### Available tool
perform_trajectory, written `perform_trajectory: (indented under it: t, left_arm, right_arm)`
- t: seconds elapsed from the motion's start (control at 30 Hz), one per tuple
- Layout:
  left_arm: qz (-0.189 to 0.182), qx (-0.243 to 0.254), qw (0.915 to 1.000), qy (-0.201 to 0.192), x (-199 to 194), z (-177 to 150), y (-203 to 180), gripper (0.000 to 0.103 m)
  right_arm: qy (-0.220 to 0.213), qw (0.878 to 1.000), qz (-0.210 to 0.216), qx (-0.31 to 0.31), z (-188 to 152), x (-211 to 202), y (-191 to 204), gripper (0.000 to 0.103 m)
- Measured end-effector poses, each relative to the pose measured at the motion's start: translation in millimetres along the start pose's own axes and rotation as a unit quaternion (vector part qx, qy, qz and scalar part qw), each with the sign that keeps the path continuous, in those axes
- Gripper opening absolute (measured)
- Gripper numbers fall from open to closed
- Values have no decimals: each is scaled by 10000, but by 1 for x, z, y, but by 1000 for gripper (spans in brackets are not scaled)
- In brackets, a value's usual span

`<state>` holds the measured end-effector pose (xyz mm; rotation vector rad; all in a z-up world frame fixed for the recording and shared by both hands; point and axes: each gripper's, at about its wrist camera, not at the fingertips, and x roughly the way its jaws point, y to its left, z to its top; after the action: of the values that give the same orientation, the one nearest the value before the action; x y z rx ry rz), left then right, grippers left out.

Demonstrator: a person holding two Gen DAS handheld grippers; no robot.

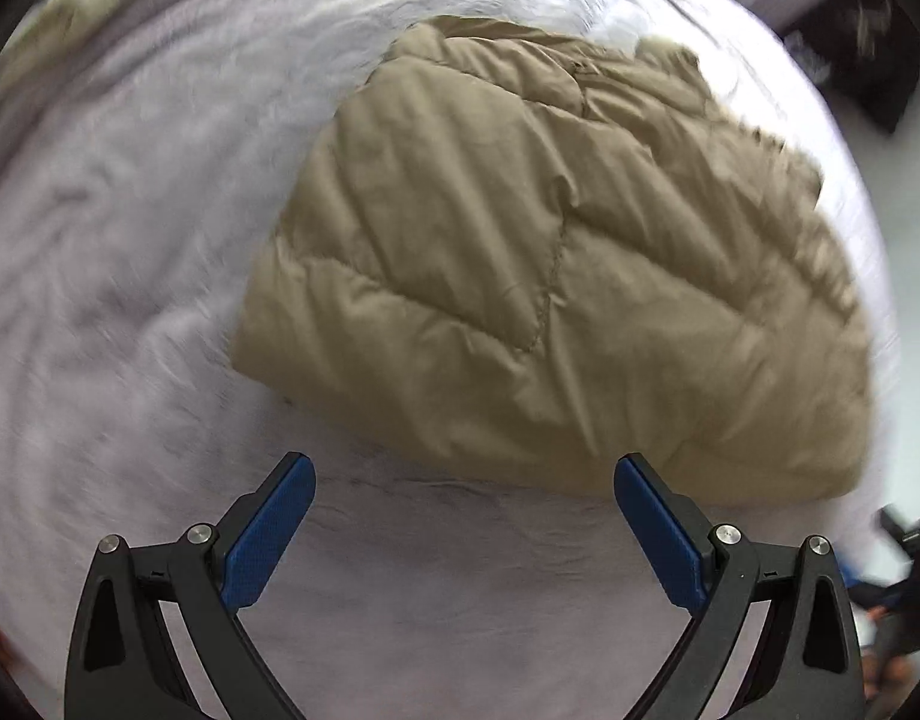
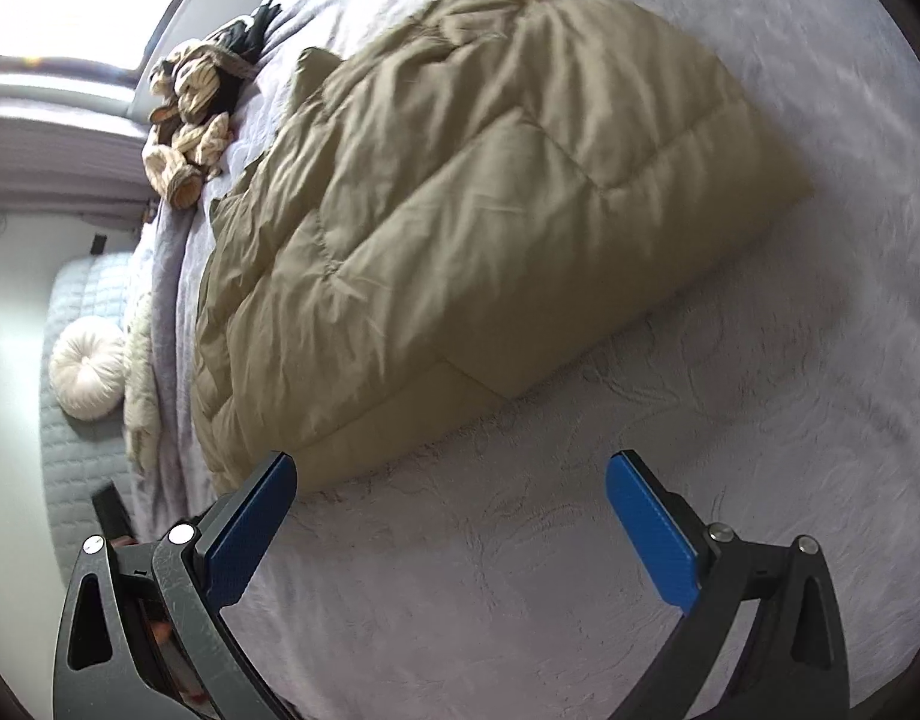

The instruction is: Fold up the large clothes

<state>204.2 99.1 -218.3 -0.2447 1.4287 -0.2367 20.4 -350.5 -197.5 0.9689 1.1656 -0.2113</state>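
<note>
A tan quilted puffer coat (image 1: 550,252) lies folded in a thick bundle on a pale lilac bed cover (image 1: 130,240). It also shows in the right wrist view (image 2: 460,228). My left gripper (image 1: 465,468) is open and empty, hovering above the cover just short of the coat's near edge. My right gripper (image 2: 451,468) is open and empty too, with its left finger (image 2: 250,534) close to the coat's near corner. The left view is blurred by motion.
A striped beige and black garment (image 2: 190,120) lies bunched at the far edge of the bed. A round white cushion (image 2: 88,369) sits on a grey quilted seat (image 2: 82,480) beside the bed. Dark objects (image 1: 862,60) stand on the floor beyond the bed.
</note>
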Motion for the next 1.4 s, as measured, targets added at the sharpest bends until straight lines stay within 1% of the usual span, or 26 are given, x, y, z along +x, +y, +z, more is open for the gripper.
perform_trajectory:
  t: [0.07,0.13,0.3,0.37,0.5,0.57,0.8,0.87,0.97,1.0,1.03,1.07,1.1,1.13,1.17,1.2,1.23,1.27,1.33,1.37,1.4]
  left_arm:
    - [-404,-341,9986,-46,0,1,13,100]
    - [-646,-608,9960,-72,3,1,25,100]
    - [-1389,-1088,9842,-168,13,-2,51,100]
    - [-1580,-1147,9804,-256,18,-3,55,100]
    - [-1872,-1268,9731,-439,30,-3,60,100]
    - [-1949,-1328,9706,-488,38,3,59,100]
    - [-2235,-1584,9586,-773,67,21,48,101]
    - [-2188,-1648,9581,-841,75,28,41,102]
    - [-1979,-1713,9606,-939,83,35,33,102]
    - [-1892,-1735,9618,-949,85,37,29,98]
    - [-1802,-1734,9630,-1001,84,39,26,90]
    - [-1872,-1699,9622,-1012,84,41,24,59]
    - [-2129,-1689,9575,-966,85,43,22,38]
    - [-2215,-1721,9549,-978,84,42,22,34]
    - [-2205,-1664,9554,-1042,79,42,20,25]
    - [-2187,-1570,9568,-1099,75,43,16,22]
    - [-2156,-1493,9581,-1155,70,43,12,21]
    - [-2145,-1430,9586,-1213,64,42,9,19]
    - [-2122,-1326,9591,-1320,52,39,4,19]
    - [-2108,-1278,9593,-1375,45,37,2,19]
    - [-2109,-1242,9592,-1412,39,34,0,19]
  right_arm:
    - [40,9997,137,215,1,1,-10,103]
    - [54,9978,412,516,3,2,-21,103]
    - [-4,9877,1029,1177,6,13,-45,103]
    - [-33,9835,1224,1333,6,19,-51,103]
    - [-67,9766,1611,1424,8,31,-56,103]
    - [-73,9731,1805,1431,9,39,-57,103]
    - [-215,9639,2236,1432,25,65,-63,103]
    - [-230,9632,2310,1354,34,75,-61,103]
    - [-293,9608,2422,1319,45,87,-56,103]
    - [-326,9601,2442,1326,48,90,-56,103]
    - [-358,9592,2455,1353,52,93,-54,103]
    - [-369,9587,2451,1393,53,95,-53,103]
    - [-374,9582,2429,1462,55,97,-53,103]
    - [-364,9573,2416,1547,55,98,-53,102]
    - [-347,9567,2407,1599,55,98,-53,94]
    - [-292,9574,2346,1656,55,98,-54,81]
    - [-204,9593,2224,1730,54,98,-56,54]
    - [-133,9567,2269,1819,53,99,-60,44]
    - [-111,9525,2403,1868,52,98,-64,33]
    - [-104,9522,2463,1804,52,94,-63,29]
    - [-96,9521,2500,1758,51,91,-62,28]
